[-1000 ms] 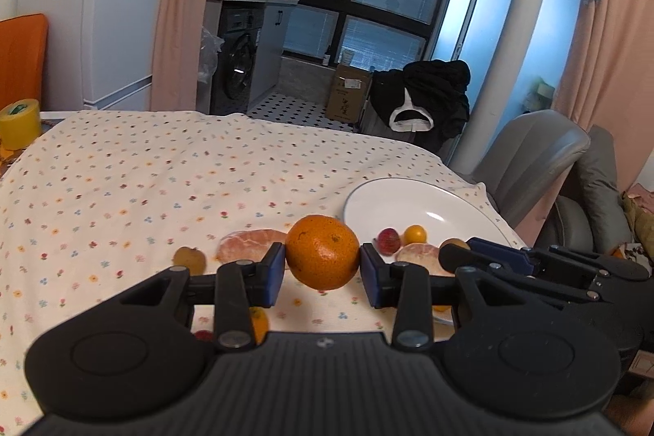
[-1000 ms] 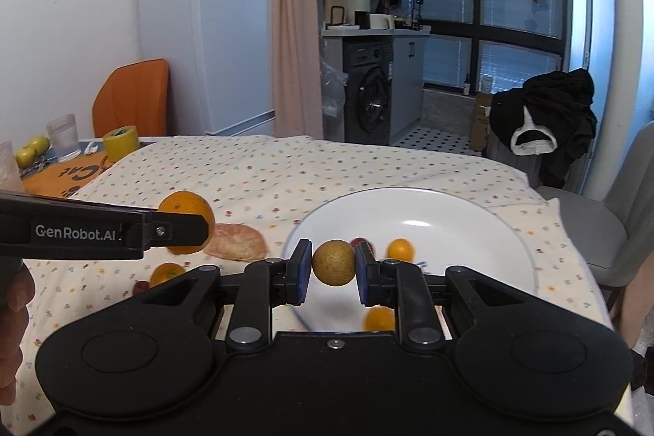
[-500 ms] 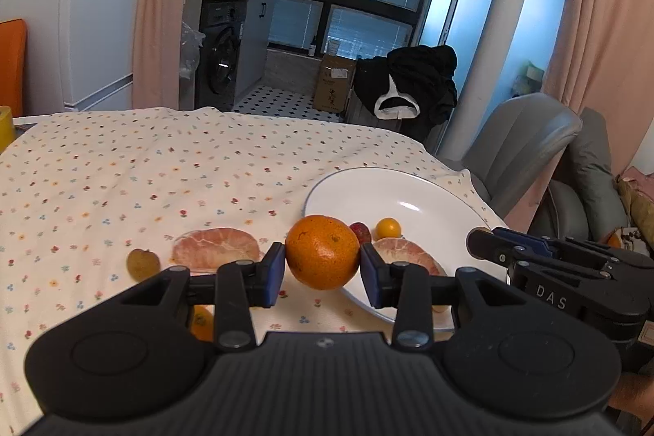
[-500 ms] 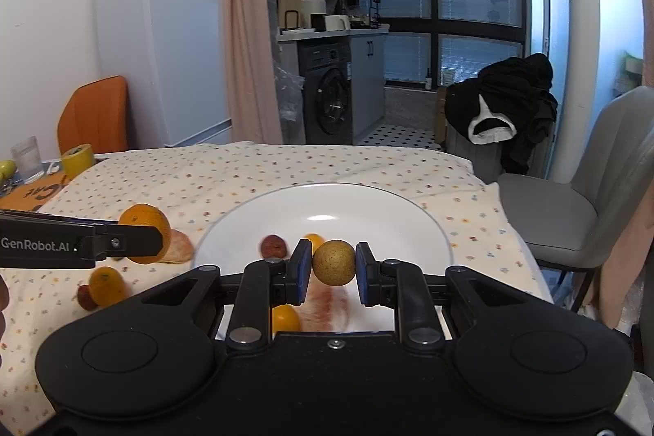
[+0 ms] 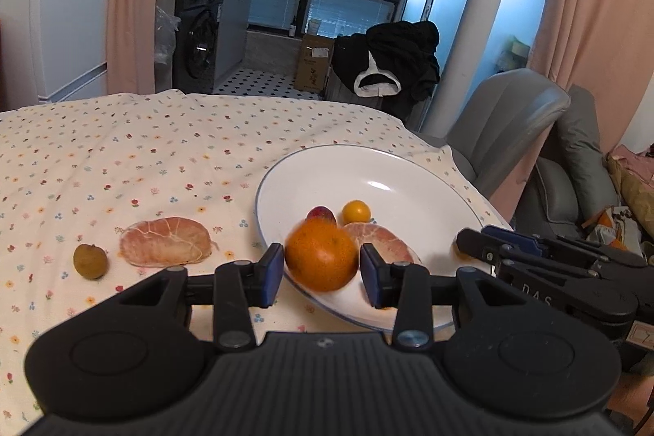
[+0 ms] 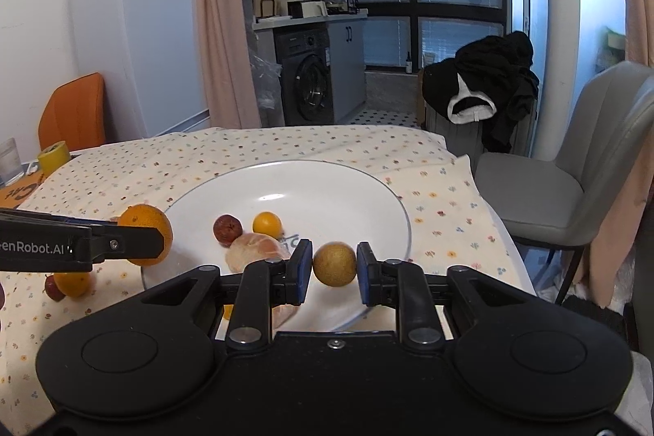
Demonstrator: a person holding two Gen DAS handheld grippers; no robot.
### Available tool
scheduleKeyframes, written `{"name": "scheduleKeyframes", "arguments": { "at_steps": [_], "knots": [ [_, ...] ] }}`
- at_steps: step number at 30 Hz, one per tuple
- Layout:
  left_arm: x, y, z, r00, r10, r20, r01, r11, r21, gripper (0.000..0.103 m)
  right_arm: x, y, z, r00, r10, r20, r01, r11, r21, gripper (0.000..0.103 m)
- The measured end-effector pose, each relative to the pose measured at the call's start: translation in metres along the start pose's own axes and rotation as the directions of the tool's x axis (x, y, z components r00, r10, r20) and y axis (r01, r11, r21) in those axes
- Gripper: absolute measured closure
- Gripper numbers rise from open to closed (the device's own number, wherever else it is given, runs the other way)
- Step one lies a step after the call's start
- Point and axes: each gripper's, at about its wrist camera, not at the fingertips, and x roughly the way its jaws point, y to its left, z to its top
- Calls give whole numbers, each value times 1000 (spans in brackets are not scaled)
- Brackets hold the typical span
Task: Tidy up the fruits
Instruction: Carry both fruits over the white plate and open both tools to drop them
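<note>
My left gripper (image 5: 322, 269) is shut on a round orange (image 5: 321, 258), which looks slightly blurred, at the near left rim of the white plate (image 5: 408, 182). On the plate lie a red fruit (image 5: 321, 213), a small orange fruit (image 5: 356, 212) and a peeled pomelo segment (image 5: 380, 242). My right gripper (image 6: 334, 266) is shut on a brown longan (image 6: 334, 263) above the plate's (image 6: 327, 191) near side. On the cloth to the left are another pomelo segment (image 5: 165, 240) and a second longan (image 5: 90, 261).
A flowered cloth (image 5: 143, 158) covers the table. A small orange fruit (image 6: 71, 282) and a red one (image 6: 53, 289) lie left of the plate. A grey chair (image 6: 572, 170) stands off the table's right edge. A yellow tape roll (image 6: 53, 160) and a glass (image 6: 10, 160) sit far left.
Both grippers have moved right and towards the plate, each still carrying its fruit. The orange has come to the plate's rim, and the longan is now over the plate's near side.
</note>
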Motion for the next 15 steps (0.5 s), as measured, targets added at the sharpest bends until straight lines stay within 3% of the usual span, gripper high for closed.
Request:
{"name": "scheduleKeyframes", "arguments": {
  "at_steps": [4, 7, 10, 12, 15],
  "knots": [
    [-5, 3, 2, 1000, 15, 17, -15, 1000, 4, 61, -1, 1, -1, 1000, -3, -8, 3, 1000, 5, 73],
    [-11, 6, 3, 999, 28, 22, -28, 1000, 6, 58, -4, 4, -1, 1000, -7, 1, 7, 1000, -2, 61],
    [-19, 9, 1, 998, 51, 31, -51, 999, 10, 50, -7, 8, 0, 1000, -7, 18, 7, 1000, -6, 49],
    [-25, 12, -1, 997, 64, 38, -64, 998, 8, 45, -9, 11, 0, 1000, 2, 25, -2, 1000, -6, 46],
    [-32, 18, -2, 996, 83, 43, -83, 997, -3, 37, -13, 18, 0, 999, 9, 46, -9, 1000, -9, 32]
  ]
}}
